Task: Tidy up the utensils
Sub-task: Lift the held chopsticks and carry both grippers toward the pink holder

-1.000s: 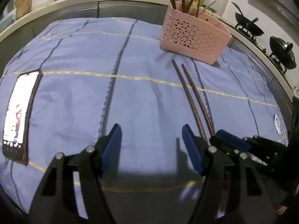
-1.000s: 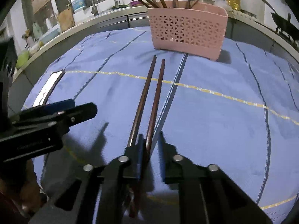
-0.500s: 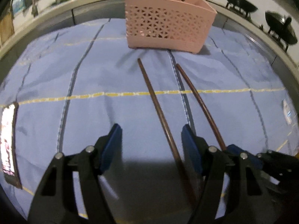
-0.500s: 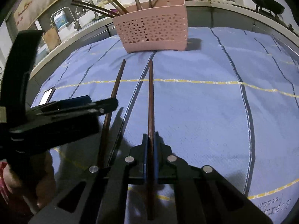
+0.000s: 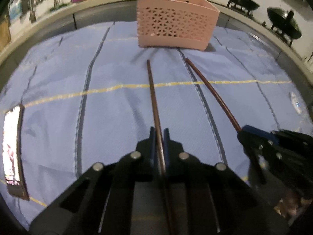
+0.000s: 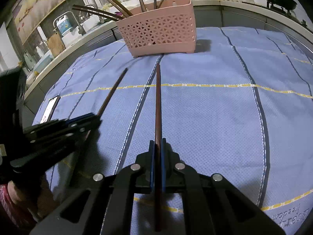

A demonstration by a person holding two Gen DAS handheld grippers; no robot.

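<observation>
Chopsticks, two slim dark-brown wooden ones, are each pinched by a separate gripper above the blue cloth with yellow and dark stripes (image 5: 109, 121). Seen from the left wrist, the left gripper (image 5: 157, 137) has its blue-padded jaws closed on the first chopstick (image 5: 153, 98), whose tip points toward 12 o'clock at the pink perforated plastic basket (image 5: 176, 31). From that view the right gripper (image 5: 244, 133) enters from 4 o'clock, clamped on the second chopstick (image 5: 213, 96), which slants toward 11 o'clock. Only this view shows a lit phone (image 5: 11, 145) lying flat on the cloth at 9 o'clock and two black woks (image 5: 283, 23) on a stove at 2 o'clock.

The right wrist view shows that gripper's jaws pressed tight on its chopstick, which runs straight to 12 o'clock, its tip just short of the basket. Only here do the utensils standing in the basket (image 6: 121, 9) show clearly, leaning out toward 10 o'clock, along with a tap (image 6: 78, 25) and a jug (image 6: 63, 26) behind. A hand (image 6: 17, 193) holding the left gripper appears at 8 o'clock. Both grippers tilt downward toward the cloth, side by side.
</observation>
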